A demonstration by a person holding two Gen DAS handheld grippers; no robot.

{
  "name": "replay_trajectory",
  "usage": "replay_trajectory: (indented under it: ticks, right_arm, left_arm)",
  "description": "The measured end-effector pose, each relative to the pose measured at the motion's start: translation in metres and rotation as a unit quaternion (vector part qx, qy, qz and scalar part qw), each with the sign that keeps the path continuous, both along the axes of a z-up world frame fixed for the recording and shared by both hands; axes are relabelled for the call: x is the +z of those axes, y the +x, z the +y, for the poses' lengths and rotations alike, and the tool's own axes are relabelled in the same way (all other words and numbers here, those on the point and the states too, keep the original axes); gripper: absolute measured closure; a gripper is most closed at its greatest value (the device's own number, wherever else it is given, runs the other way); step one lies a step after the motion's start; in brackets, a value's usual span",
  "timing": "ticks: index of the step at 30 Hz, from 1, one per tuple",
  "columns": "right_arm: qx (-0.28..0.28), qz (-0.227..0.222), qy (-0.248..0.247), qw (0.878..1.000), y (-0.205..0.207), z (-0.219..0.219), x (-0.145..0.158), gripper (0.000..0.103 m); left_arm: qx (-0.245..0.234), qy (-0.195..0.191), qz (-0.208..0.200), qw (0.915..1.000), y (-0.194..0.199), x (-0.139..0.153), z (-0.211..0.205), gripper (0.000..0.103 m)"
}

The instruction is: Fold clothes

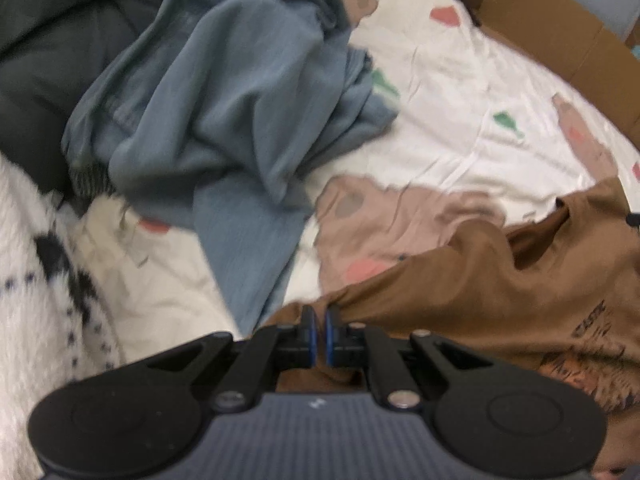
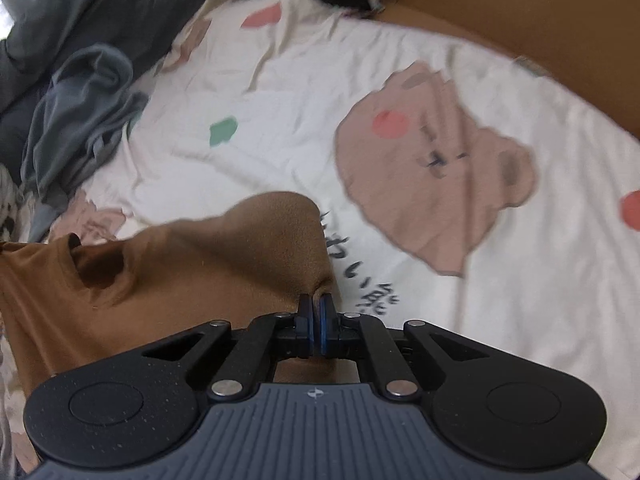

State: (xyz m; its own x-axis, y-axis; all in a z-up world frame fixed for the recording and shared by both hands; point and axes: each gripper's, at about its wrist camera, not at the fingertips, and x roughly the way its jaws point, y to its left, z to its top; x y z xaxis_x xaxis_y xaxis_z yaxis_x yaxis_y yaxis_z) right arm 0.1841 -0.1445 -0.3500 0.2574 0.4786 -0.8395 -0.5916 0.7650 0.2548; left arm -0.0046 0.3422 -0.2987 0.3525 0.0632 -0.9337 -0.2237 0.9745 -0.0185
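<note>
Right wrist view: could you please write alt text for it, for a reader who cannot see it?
The right gripper, jaws shut, pinches a fold of a brown T-shirt above a white bedsheet printed with a bear face. A crumpled blue-grey garment lies at the far left, with cardboard along the upper right.

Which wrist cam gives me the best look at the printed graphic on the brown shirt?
Left wrist view: the brown shirt shows its dark printed graphic at lower right, though blurred. The right wrist view shows only plain brown fabric and the neck opening, no print. Both grippers are clamped on the shirt.
</note>
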Motion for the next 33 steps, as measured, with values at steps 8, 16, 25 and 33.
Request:
replay_trajectory:
  ticks: [8,16,25,33]
  right_arm:
    - [-0.082,-0.059,-0.006,0.995,-0.019,-0.066,0.068,0.102]
    - [-0.166,-0.123,-0.034,0.978,-0.045,-0.131,0.123,0.102]
    - [-0.216,-0.115,-0.093,0.965,-0.071,-0.166,0.082,0.102]
    - [-0.242,-0.033,-0.091,0.965,-0.094,-0.171,0.012,0.102]
  left_arm:
    - [-0.047,-0.013,-0.069,0.9964,0.056,0.032,-0.03,0.098]
    - [-0.121,-0.029,-0.125,0.9843,0.11,0.052,-0.081,0.098]
    - [-0.163,-0.049,-0.11,0.9792,0.135,-0.007,-0.135,0.098]
    - [-0.163,-0.042,-0.051,0.9843,0.122,-0.06,-0.132,0.098]
